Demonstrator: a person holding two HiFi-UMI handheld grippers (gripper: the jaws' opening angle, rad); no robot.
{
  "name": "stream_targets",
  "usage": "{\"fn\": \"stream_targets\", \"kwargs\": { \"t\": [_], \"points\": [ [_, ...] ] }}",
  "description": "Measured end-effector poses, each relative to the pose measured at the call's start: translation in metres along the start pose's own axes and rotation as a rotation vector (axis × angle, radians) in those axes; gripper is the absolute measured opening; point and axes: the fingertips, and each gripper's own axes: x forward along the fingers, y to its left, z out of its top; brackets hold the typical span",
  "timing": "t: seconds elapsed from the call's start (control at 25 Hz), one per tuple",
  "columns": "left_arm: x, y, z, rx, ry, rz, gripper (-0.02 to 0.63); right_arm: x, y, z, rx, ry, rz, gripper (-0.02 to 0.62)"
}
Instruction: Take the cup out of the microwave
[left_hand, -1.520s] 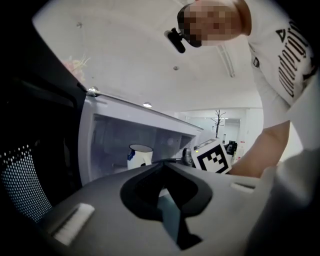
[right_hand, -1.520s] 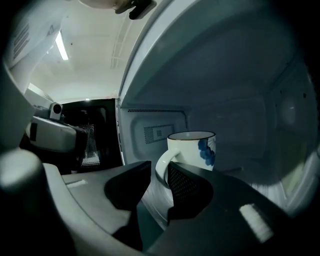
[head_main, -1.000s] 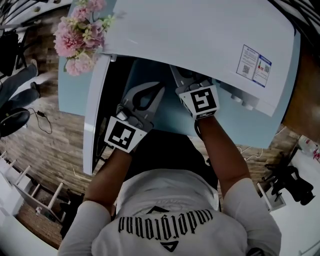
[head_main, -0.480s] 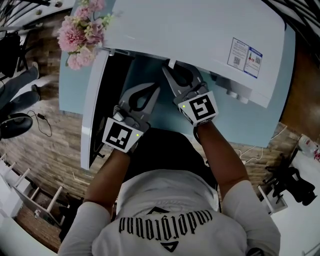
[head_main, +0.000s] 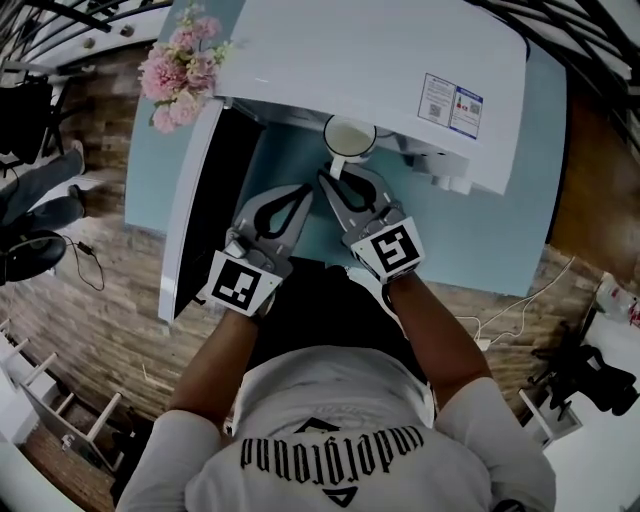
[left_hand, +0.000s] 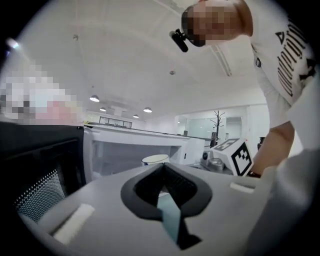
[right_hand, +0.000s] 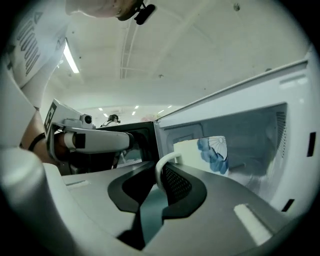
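A white cup (head_main: 349, 137) with a blue pattern (right_hand: 210, 152) shows at the mouth of the white microwave (head_main: 380, 70), just clear of its top edge. My right gripper (head_main: 330, 178) is shut on the cup's handle (right_hand: 161, 167), which stands between its jaws. To its left, my left gripper (head_main: 305, 192) hangs in front of the opening with its tips together and nothing in them. The left gripper view shows the cup's rim (left_hand: 155, 159) beyond the left gripper (left_hand: 162, 169).
The microwave door (head_main: 195, 200) hangs open at the left, close beside my left gripper. The microwave stands on a light blue table (head_main: 500, 240). Pink flowers (head_main: 180, 75) sit at the microwave's far left corner. Wooden floor surrounds the table.
Both grippers have drawn back toward the person and risen a little. The cup, hidden inside the microwave before, has come out into view on the right gripper.
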Motion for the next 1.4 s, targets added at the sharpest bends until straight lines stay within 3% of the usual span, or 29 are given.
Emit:
{"fn": "stream_targets", "kwargs": {
  "t": [0.4, 0.76, 1.0, 1.4],
  "points": [
    [-0.021, -0.046, 0.047, 0.011, -0.069, -0.007, 0.051, -0.066, 0.044, 0.031, -0.02, -0.009, 0.024, 0.049],
    [-0.039, -0.089, 0.099, 0.056, -0.133, -0.036, 0.051, -0.132, 0.065, 0.099, -0.087, -0.073, 0.022, 0.049],
    [-0.049, -0.113, 0.135, 0.144, -0.19, -0.073, 0.051, -0.175, 0.069, 0.146, -0.124, -0.134, -0.004, 0.049],
    [-0.063, -0.145, 0.172, 0.16, -0.219, -0.092, 0.051, -0.223, 0.074, 0.195, -0.152, -0.197, -0.028, 0.049]
  ]
}}
